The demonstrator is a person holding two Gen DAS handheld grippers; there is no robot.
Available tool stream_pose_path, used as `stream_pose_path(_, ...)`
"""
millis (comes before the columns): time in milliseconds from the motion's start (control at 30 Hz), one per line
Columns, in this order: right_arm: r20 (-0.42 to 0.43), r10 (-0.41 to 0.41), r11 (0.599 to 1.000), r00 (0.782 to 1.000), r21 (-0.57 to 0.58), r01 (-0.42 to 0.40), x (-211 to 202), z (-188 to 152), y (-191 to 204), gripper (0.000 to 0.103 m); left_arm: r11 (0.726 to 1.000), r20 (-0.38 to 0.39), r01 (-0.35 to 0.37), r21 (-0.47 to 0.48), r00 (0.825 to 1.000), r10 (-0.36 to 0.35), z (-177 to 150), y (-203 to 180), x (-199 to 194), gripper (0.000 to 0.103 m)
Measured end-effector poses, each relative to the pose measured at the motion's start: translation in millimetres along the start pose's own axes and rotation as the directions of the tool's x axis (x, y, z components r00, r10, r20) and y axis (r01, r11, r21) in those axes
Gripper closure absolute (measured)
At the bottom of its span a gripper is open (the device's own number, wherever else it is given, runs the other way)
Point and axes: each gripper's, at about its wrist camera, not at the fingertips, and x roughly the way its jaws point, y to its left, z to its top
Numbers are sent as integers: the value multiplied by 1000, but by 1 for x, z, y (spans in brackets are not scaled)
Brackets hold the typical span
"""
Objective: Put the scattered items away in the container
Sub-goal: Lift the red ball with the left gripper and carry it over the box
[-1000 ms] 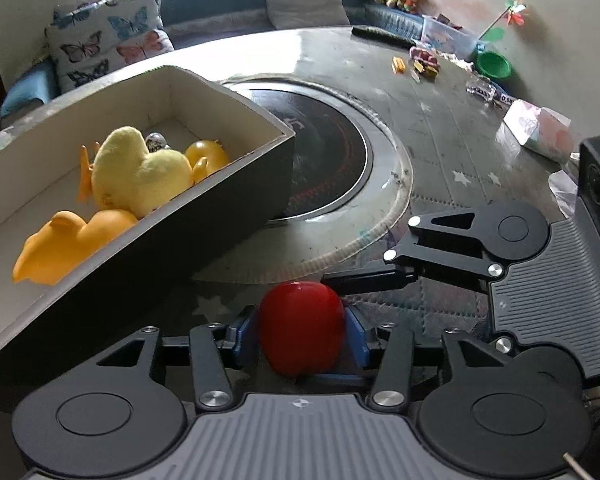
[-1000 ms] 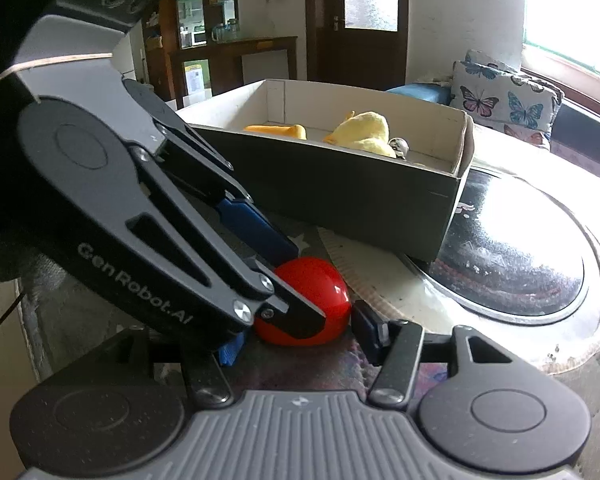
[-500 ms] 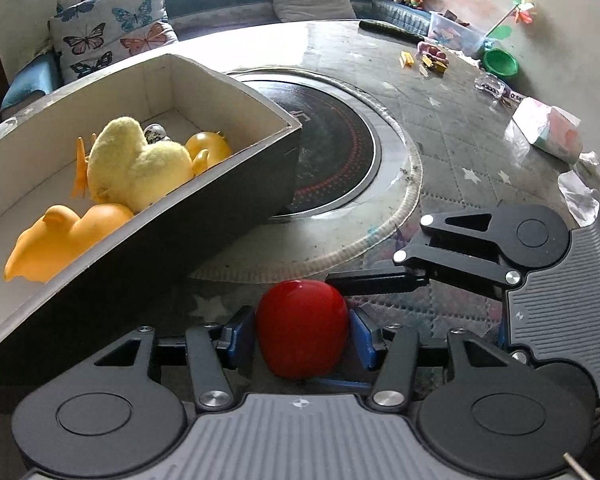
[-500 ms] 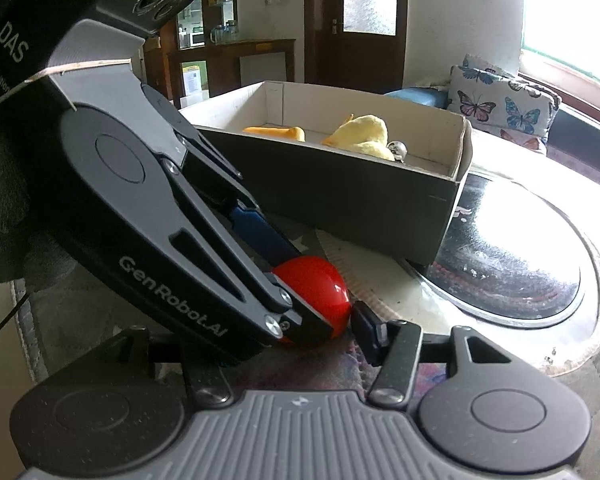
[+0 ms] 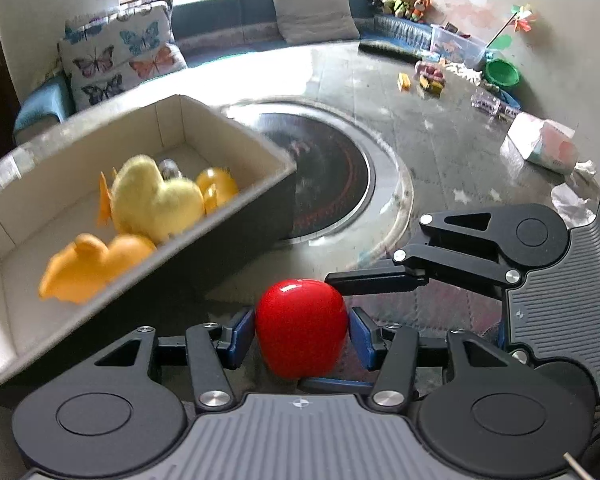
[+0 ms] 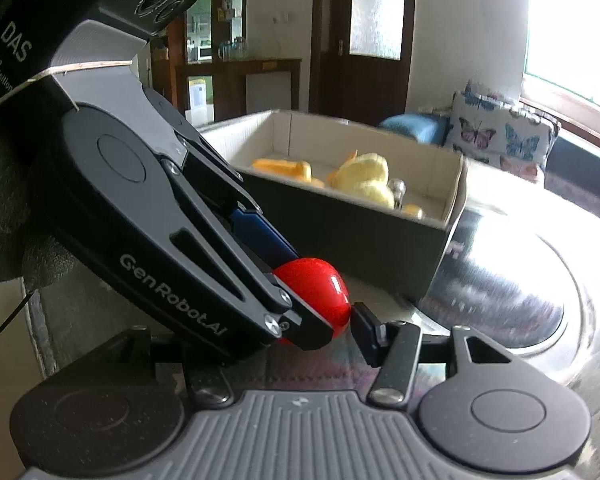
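The left gripper [image 5: 302,330] had just widened its jaws a little yet gripped the red ball [image 5: 301,328], both pads touching, and had lifted slightly, so the ball looked ready to go into the box [image 5: 236,236] on the near left. The right gripper [image 5: 380,280] hung just beside it, right of the ball, jaws parted, holding nothing. Yellow toys [image 5: 156,200] already lay in the box. The counter [image 5: 440,152] was grey and glossy with a round inset; toys littered its far right, a sofa beyond.

Box [image 5: 236,236] blurred; left gripper [image 6: 320,320] hides red ball [image 6: 320,288].
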Motion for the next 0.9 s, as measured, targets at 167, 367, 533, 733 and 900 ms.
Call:
stream_pose_path(167,51,-23,999,998,-31,24,-9,17,-2,47,999,46,-32,25,998,31,17,-1,-17,48)
stream_pose_path(367,95,-42,998,995,-48,47,-12,40,-11,47,997,87,-61,41,995,57,37,3,-28,48)
stream_pose_path(533,113,-51,997,992,-50,57,-7,53,-20,47,996,98,-75,52,993,70,51,10,-29,48)
stream_pose_path(733,111,-56,997,992,-46,61,5,63,-33,47,996,88,-76,57,994,71,68,20,-19,48)
stream_pose_path(900,98,-56,997,994,-40,61,17,70,-46,47,997,79,-62,53,995,57,79,30,-8,48)
